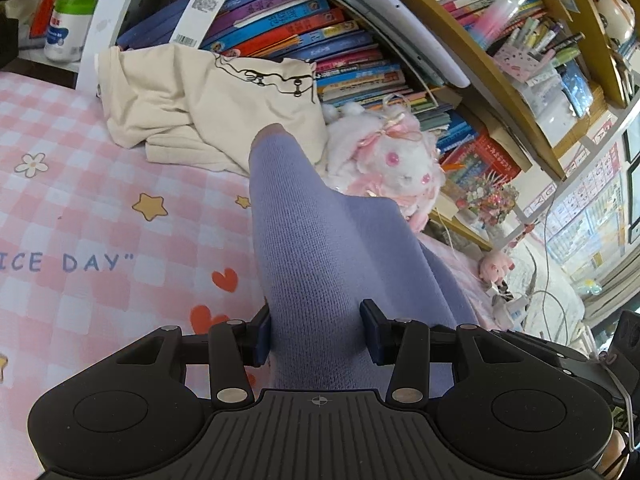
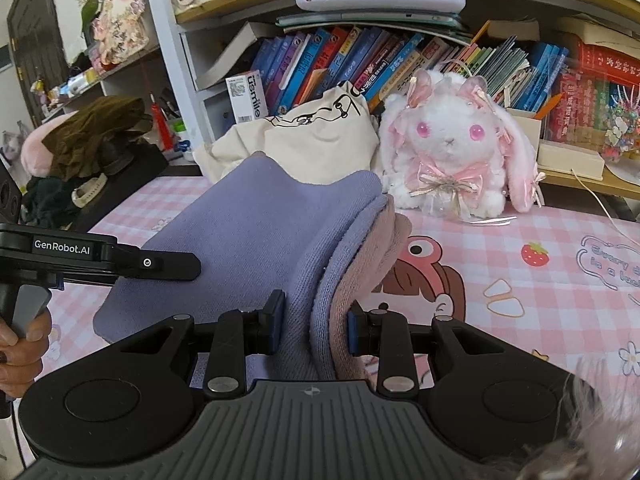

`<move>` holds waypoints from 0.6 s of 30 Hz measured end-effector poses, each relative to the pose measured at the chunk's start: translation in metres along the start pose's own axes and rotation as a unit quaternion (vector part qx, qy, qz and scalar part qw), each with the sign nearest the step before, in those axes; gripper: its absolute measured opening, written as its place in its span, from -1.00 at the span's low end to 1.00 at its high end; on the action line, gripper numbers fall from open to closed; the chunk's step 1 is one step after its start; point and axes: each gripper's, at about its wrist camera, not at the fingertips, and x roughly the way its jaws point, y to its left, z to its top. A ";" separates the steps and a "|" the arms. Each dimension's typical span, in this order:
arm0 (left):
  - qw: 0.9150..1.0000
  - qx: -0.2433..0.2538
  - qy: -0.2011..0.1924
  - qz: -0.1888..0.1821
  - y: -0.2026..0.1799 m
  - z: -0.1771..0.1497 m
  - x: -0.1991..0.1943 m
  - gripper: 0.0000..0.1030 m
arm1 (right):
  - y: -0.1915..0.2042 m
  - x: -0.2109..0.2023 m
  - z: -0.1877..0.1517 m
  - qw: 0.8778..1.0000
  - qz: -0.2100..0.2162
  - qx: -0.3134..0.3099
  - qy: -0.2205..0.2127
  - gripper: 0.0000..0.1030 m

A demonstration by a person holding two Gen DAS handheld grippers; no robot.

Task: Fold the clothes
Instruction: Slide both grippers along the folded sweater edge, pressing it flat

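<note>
Right wrist view, "GenRobot.AI" left gripper (image 2: 182, 266), "usmile" box (image 2: 247, 96)

Printed in blue on the pink checked cloth (image 1: 100, 208): "ICE DAY", cut off at the left edge of the left wrist view. On the same cloth in the right wrist view, a speech bubble (image 2: 608, 260) beginning "Every d", the rest too warped to read. On the white box (image 2: 246, 96) leaning among the books: "usmile", running vertically, beside a QR code. On the left gripper (image 2: 176, 266), a white label reading "GenRobot.AI". Book spines lettered, but illegible.
</note>
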 end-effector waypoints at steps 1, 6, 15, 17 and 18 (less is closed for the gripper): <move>1.000 -0.002 0.001 -0.001 0.004 0.003 0.002 -0.15 | 0.001 0.005 0.002 1.000 -0.002 0.000 0.001 -0.46; 1.000 -0.010 0.004 -0.003 0.021 0.014 0.011 -0.15 | 0.007 0.028 0.011 1.000 -0.008 -0.002 0.003 -0.46; 1.000 -0.019 0.004 0.004 0.038 0.032 0.028 -0.16 | 0.008 0.058 0.022 1.000 -0.019 0.003 0.004 -0.46; 1.000 -0.018 0.003 0.004 0.039 0.036 0.033 -0.16 | 0.005 0.063 0.024 1.000 -0.020 0.009 0.005 -0.46; 1.000 -0.020 0.004 0.004 0.040 0.037 0.035 -0.15 | 0.003 0.066 0.026 1.000 -0.019 0.013 0.006 -0.46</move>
